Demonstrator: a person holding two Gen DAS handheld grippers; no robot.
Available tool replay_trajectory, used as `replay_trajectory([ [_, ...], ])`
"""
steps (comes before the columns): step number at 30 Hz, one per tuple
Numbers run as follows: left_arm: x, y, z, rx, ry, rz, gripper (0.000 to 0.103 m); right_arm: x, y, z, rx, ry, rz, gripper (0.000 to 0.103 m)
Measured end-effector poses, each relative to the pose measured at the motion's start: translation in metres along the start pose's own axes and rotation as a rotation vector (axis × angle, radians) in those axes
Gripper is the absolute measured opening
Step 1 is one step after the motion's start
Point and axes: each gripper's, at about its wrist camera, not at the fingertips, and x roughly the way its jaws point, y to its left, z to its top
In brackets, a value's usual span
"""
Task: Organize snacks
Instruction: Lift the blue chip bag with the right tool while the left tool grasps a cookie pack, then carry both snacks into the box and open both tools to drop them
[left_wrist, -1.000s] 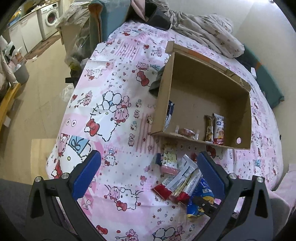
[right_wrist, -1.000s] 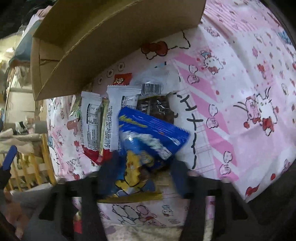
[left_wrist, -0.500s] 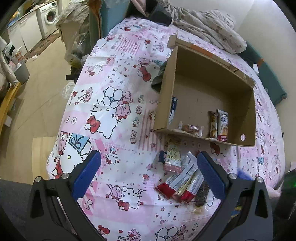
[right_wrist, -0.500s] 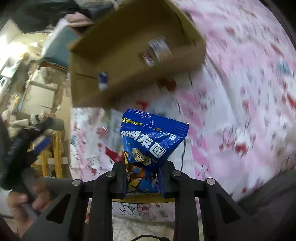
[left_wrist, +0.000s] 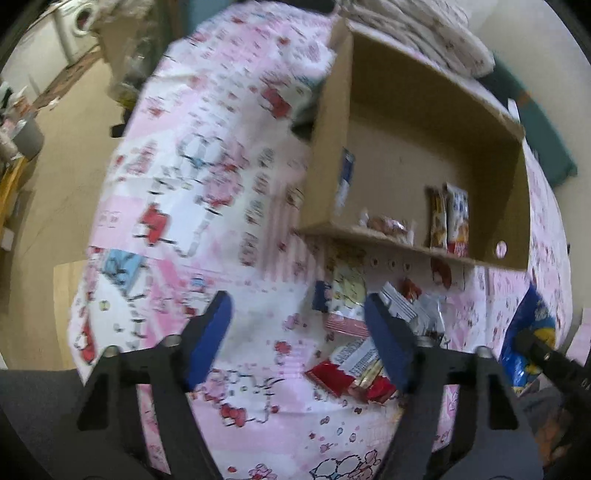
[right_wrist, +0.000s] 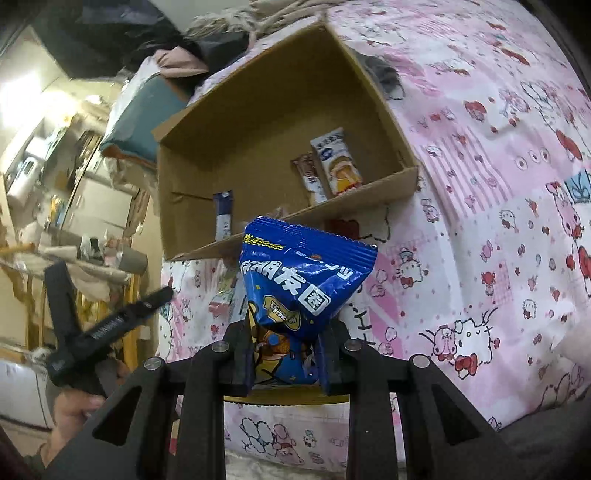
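Observation:
My right gripper (right_wrist: 284, 354) is shut on a blue snack bag (right_wrist: 303, 273) and holds it in the air in front of the open cardboard box (right_wrist: 258, 122). The bag also shows at the right edge of the left wrist view (left_wrist: 528, 332). The box (left_wrist: 424, 122) lies on the bed with a few snack bars (left_wrist: 448, 218) inside. My left gripper (left_wrist: 297, 332) is open above the bed, its right finger over a pile of loose snack packets (left_wrist: 354, 350) in front of the box. The left gripper also shows in the right wrist view (right_wrist: 107, 325).
A pink cartoon-print bedspread (left_wrist: 192, 206) covers the bed. Crumpled bedding (left_wrist: 417, 40) lies behind the box. Floor (left_wrist: 55, 155) and a washing machine (left_wrist: 79, 26) are to the left. Cluttered furniture (right_wrist: 55, 184) fills the left of the right wrist view.
My right gripper closed on the blue bag, lifted it off the pile and raised it toward the box. My left gripper has shifted right and narrowed its opening.

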Motion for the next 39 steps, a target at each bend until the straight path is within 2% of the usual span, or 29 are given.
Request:
replay_trajectory([
  [6,0.03,-0.04,0.004,0.149,0.018,0.001,0.059,-0.002,-0.006,0.002,0.01,0.003,-0.003,0.026],
  [12,0.062,-0.047,-0.001,0.168,0.086,0.036,0.058,-0.001,-0.011,0.002,0.028,0.008,0.0,0.026],
  [13,0.065,-0.045,-0.003,0.16,0.096,0.038,0.055,0.0,-0.011,0.002,0.029,0.009,0.0,0.026],
  [15,0.066,-0.042,-0.006,0.148,0.1,0.03,0.039,0.001,-0.01,0.003,0.031,0.009,-0.002,0.026],
  [17,0.063,-0.043,-0.008,0.163,0.091,0.028,0.028,0.002,-0.009,0.003,0.029,0.009,-0.004,0.026],
  [19,0.061,-0.043,-0.011,0.168,0.092,0.016,0.026,0.003,-0.009,0.004,0.027,0.009,-0.006,0.026],
  [23,0.05,-0.038,-0.017,0.16,0.088,-0.01,0.024,0.003,-0.008,0.004,0.025,0.01,-0.01,0.026],
  [32,0.005,-0.022,-0.04,0.122,0.099,-0.016,0.024,-0.002,-0.008,0.0,0.031,0.006,0.023,0.026],
  [39,-0.052,-0.029,-0.053,0.207,-0.041,-0.002,0.024,-0.016,0.0,0.0,0.005,-0.034,0.087,0.026],
])
